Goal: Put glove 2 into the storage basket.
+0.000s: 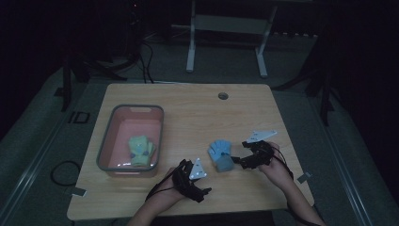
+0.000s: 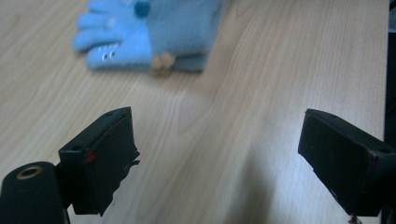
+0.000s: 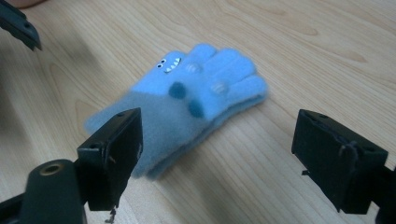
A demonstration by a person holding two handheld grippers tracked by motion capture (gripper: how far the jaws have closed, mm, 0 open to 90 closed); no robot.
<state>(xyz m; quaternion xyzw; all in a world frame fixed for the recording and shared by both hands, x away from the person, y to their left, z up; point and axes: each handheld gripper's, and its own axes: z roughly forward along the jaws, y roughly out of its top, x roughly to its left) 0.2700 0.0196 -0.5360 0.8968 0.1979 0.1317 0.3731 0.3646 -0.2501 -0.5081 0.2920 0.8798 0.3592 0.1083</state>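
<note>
Two forearms, two hand-held grippers, both with jaws parted.

Left gripper: held low at the near side in the left hand, forearm entering from the bottom edge; grey three-cornered plate on top, tilted toward centre; cable looping at the wrist; in the left gripper view its two black jaws stand wide apart, nothing between them. Right gripper: held in the right hand, forearm angled in from bottom right; grey plate uppermost; jaws pointing left; in the right gripper view jaws spread wide, not gripping.
</note>
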